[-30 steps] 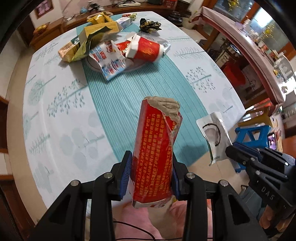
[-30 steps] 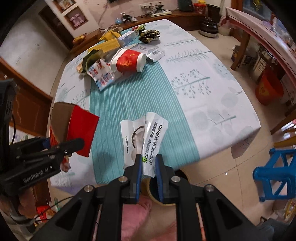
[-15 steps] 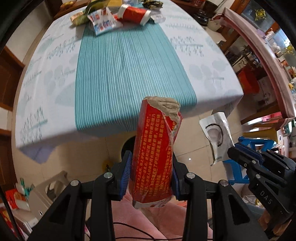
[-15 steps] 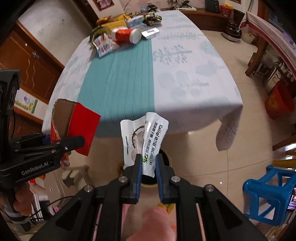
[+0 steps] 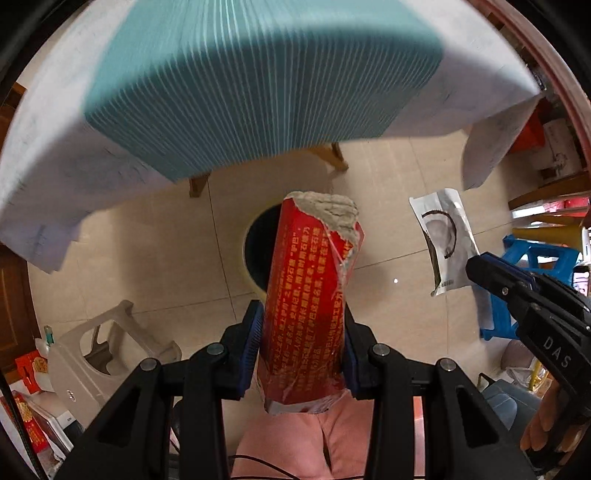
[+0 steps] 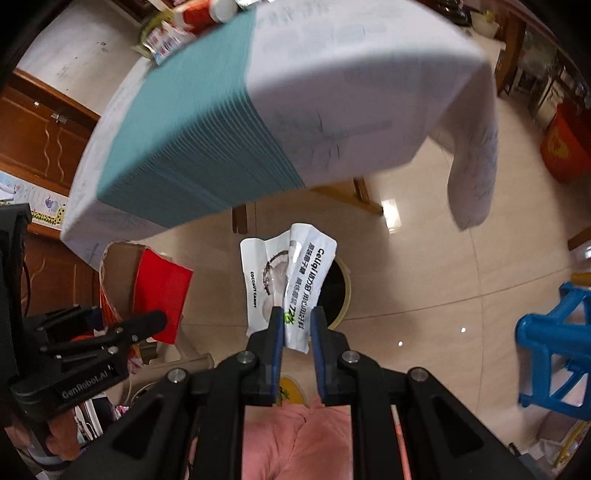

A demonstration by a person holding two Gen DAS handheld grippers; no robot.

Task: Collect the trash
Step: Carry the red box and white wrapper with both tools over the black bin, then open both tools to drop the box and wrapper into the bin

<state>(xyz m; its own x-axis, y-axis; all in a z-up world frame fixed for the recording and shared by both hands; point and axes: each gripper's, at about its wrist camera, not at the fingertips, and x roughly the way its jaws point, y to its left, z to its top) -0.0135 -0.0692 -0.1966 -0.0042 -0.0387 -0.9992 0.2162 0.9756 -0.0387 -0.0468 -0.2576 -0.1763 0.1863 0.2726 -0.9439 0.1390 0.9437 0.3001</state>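
Desk [image 5: 258,74] filled the top of both views, covered w/ a white cloth and a teal striped runner [image 6: 192,122], cloth edge hanging down over a beige tile floor [image 5: 147,240]. At the far end of the desk, in the right wrist view, more litter sat in a heap: a red paper cup [image 6: 207,13] on its side and printed wrappers [image 6: 162,38] beside it.

Trash bin [image 5: 258,251] stood on the floor just in front of the desk edge, round, pale rim, dark inside, partly hidden behind the held items in both views. Grey plastic stool [image 5: 99,354] sat to the left of it, blue stool [image 6: 550,350] well off to the right.

Left hand-held gripper [image 5: 301,347] was clamped on a red carton [image 5: 314,295], yellow print down its face, torn grey at the top end; the carton stood upright between the blue pads, its upper part lined up over the bin's opening in that view.

Right hand-held gripper [image 6: 295,325] was nearly together, pinching a white candy pouch [image 6: 291,280] by its lower edge, pouch creased down the middle, black and green lettering. Pouch also overlapped the bin [image 6: 338,291] rim in the right wrist view. Both items hung in the air, not touching the bin. Pink trouser legs [image 6: 295,435] showed below the fingers.
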